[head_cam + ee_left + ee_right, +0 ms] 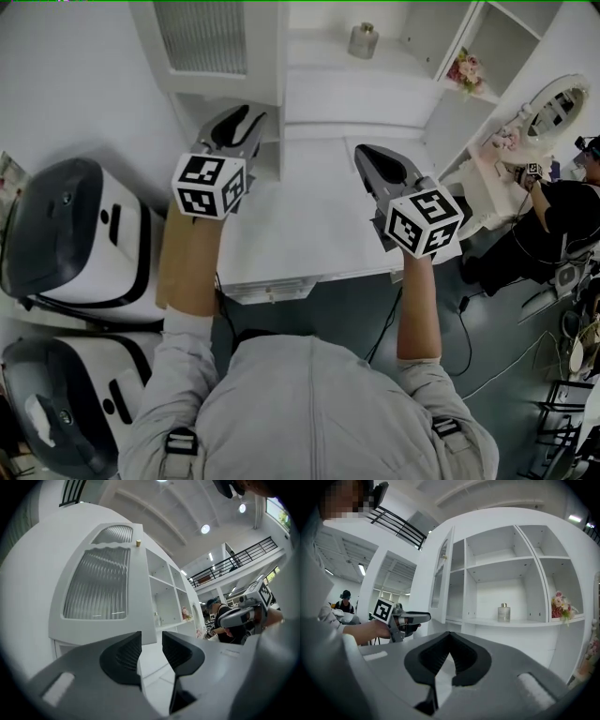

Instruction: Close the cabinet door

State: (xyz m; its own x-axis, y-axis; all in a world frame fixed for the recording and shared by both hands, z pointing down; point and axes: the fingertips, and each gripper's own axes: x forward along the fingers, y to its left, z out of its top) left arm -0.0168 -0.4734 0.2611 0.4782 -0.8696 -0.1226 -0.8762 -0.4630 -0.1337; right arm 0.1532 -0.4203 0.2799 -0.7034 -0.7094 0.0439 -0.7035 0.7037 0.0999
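Observation:
The white cabinet door (202, 37) with ribbed glass stands swung out at the cabinet's left side. In the left gripper view the door (96, 590) fills the left half, a small gold knob (138, 542) near its free edge. My left gripper (246, 117) is held level just below and in front of that edge. Its jaws (151, 641) are open, with nothing pressed between them. My right gripper (367, 155) hovers over the white counter, and its jaws (450, 637) are shut and empty. It faces the open shelves, with the door (440, 573) edge-on at its left.
A glass bottle (363, 40) stands on a shelf, and flowers (466, 70) sit in the right-hand compartment. The white counter (309, 216) lies under both grippers. Two white machines with dark lids (75, 234) stand at the left. A person (562, 206) sits by a round mirror (553, 103) at the right.

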